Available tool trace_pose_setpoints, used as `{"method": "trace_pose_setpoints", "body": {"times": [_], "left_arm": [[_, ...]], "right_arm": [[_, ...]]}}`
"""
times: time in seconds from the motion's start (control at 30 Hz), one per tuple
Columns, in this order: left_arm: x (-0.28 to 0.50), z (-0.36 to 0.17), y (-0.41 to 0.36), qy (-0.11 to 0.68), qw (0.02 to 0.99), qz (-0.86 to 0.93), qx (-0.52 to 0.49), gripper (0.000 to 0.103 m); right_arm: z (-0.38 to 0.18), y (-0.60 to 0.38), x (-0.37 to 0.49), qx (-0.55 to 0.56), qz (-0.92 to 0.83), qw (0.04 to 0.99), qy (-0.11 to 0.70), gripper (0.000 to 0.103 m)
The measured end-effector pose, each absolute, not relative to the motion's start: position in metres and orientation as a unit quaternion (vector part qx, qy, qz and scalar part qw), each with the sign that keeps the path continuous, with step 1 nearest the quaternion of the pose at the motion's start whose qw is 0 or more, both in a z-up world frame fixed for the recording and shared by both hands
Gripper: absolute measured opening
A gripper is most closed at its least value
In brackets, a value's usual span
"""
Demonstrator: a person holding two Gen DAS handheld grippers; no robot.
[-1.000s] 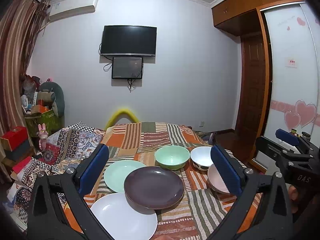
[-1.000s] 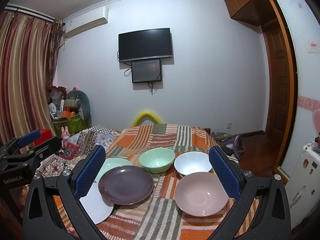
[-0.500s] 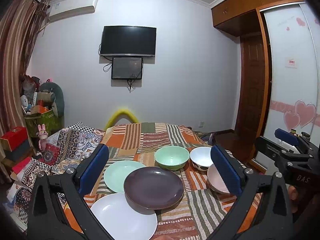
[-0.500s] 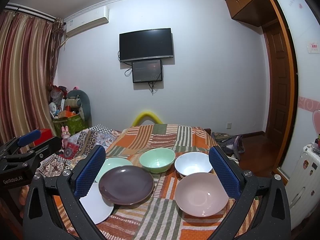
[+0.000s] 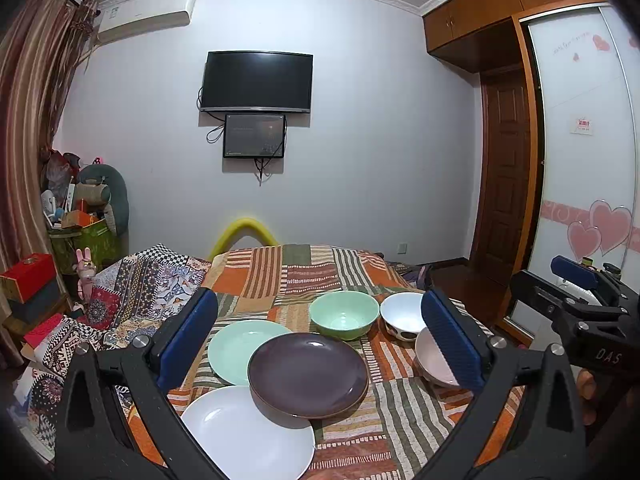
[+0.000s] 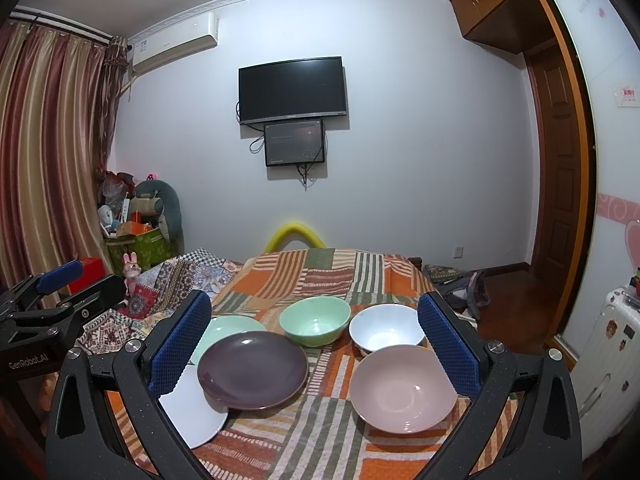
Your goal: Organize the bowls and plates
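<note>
My left gripper [image 5: 318,340] and right gripper [image 6: 314,338] both gape wide, holding nothing; on the striped cloth [image 6: 320,432] the purple plate [image 6: 253,369] overlaps the white plate [image 6: 192,420] and green plate [image 5: 236,346] — green bowl [image 6: 315,319], white bowl [image 6: 386,330], pink bowl [image 6: 402,388] sit alongside.

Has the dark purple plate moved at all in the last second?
No. The dark purple plate overlaps the white plate and the green plate just as before, beside the same stripes of the patchwork cloth.
</note>
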State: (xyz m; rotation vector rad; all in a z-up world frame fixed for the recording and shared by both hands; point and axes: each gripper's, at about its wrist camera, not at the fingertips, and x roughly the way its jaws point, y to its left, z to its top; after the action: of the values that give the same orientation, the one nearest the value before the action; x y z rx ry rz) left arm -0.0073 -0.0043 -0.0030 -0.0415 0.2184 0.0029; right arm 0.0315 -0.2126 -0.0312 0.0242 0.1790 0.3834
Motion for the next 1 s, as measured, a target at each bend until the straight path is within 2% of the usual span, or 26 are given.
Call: {"method": "trace_pose_setpoints", "body": {"times": [1.0], "left_arm": [[0.0009,-0.0086,0.0000,0.121,0.992,-0.002,-0.023,0.103]], "right_arm": [[-0.0346,-0.2079,0.0354,0.008,0.191,0.977,0.094,0.103]]}}
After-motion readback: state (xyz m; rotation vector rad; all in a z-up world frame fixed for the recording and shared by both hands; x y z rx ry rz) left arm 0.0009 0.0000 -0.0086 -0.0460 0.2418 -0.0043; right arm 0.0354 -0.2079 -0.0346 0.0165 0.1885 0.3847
